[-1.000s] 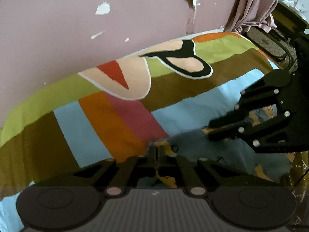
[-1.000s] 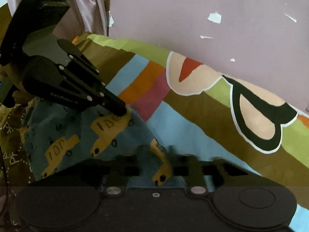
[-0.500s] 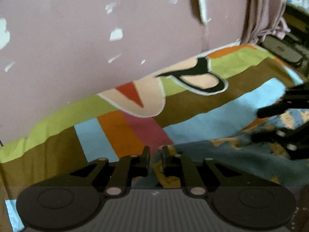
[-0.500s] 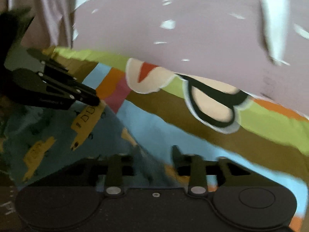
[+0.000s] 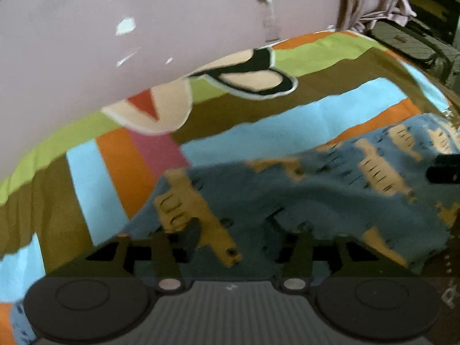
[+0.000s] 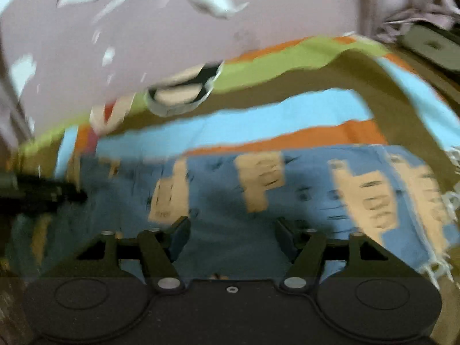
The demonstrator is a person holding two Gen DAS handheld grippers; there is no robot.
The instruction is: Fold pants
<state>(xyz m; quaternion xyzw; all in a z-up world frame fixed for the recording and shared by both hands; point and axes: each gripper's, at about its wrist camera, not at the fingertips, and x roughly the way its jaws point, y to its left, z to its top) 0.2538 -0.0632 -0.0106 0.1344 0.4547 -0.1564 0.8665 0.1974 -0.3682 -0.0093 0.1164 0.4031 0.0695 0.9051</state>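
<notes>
The blue pants (image 5: pixel 302 189) with yellow car prints lie spread on the striped bedspread (image 5: pixel 258 126) of the bed. The left gripper (image 5: pixel 233 230) stands wide apart over the cloth, holding nothing; the right gripper (image 6: pixel 233 230) is likewise spread wide above the pants, its fingers empty

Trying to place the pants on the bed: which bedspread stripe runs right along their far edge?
The orange stripe: it borders the blue pants directly, while the light-blue stripe lies beyond it.
</notes>
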